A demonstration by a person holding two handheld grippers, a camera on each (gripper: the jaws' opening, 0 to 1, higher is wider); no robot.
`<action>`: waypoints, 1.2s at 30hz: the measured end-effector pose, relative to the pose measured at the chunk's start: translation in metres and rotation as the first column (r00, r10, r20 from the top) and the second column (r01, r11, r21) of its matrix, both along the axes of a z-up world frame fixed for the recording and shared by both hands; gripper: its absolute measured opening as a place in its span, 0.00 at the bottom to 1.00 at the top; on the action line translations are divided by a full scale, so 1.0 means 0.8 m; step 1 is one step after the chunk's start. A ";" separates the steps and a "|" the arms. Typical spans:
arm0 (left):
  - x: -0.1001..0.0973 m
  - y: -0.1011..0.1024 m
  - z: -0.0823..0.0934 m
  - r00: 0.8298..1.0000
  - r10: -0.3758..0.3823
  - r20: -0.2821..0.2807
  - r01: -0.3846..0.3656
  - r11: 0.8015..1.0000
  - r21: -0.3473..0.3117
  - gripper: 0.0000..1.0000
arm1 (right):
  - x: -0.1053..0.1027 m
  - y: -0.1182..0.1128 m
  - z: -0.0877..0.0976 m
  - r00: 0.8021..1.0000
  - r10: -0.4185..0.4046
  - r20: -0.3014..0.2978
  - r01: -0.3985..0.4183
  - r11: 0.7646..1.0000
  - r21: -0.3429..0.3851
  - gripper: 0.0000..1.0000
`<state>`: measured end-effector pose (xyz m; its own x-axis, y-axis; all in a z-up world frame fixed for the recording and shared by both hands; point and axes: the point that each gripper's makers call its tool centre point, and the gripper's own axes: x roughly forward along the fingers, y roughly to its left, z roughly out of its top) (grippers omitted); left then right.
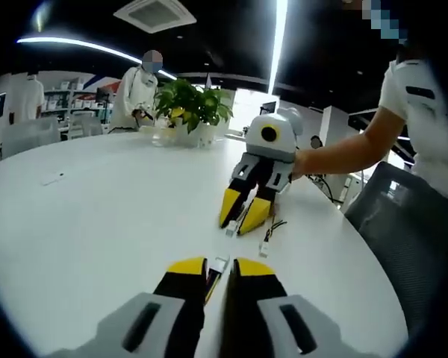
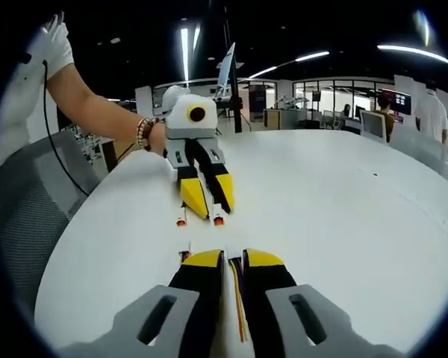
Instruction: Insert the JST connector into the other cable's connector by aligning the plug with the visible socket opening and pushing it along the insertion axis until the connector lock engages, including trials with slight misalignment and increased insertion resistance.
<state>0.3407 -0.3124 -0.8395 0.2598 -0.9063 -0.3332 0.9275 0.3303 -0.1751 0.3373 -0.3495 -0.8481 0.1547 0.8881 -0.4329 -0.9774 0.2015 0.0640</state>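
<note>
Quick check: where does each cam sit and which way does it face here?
Left gripper view: rides the left gripper, looks across the white table at the right gripper, the person's arm behind it; a plant beyond.
Right gripper view: rides the right gripper, faces back at the left gripper and the person's braceleted wrist.
Shared: the two cameras face each other over the same table; both grippers hold a cable between their fingers.

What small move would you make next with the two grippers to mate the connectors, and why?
Probably bring the left gripper forward toward the right gripper, lining up the white connector at its tips with the small plug there. A stretch of bare white table separates the tips, so nothing is mated yet.
</note>
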 end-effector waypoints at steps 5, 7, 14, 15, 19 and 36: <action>-0.001 0.000 -0.001 1.000 -0.005 0.006 0.005 1.000 0.004 0.02 | -0.001 0.001 0.000 1.000 0.005 -0.001 -0.005 1.000 0.000 0.05; -0.002 0.000 -0.001 1.000 -0.011 0.015 0.011 1.000 0.010 0.02 | -0.001 0.002 0.000 1.000 0.007 0.001 -0.007 1.000 0.001 0.05; -0.015 -0.004 0.004 0.998 -0.057 0.037 0.055 0.998 0.039 0.00 | -0.016 0.014 0.017 0.996 0.080 0.049 -0.081 0.997 0.006 0.04; -0.018 -0.005 0.004 0.997 -0.066 0.039 0.065 0.997 0.041 0.00 | -0.017 0.014 0.020 0.995 0.087 0.057 -0.087 0.996 0.003 0.04; -0.024 -0.006 0.003 0.995 -0.087 0.044 0.084 0.994 0.072 0.00 | -0.021 0.019 0.027 0.991 0.114 0.077 -0.113 0.994 -0.008 0.04; -0.034 -0.011 0.035 0.989 -0.126 0.071 0.123 0.991 0.046 0.00 | -0.028 0.033 0.033 0.981 0.178 0.081 -0.178 0.984 -0.011 0.04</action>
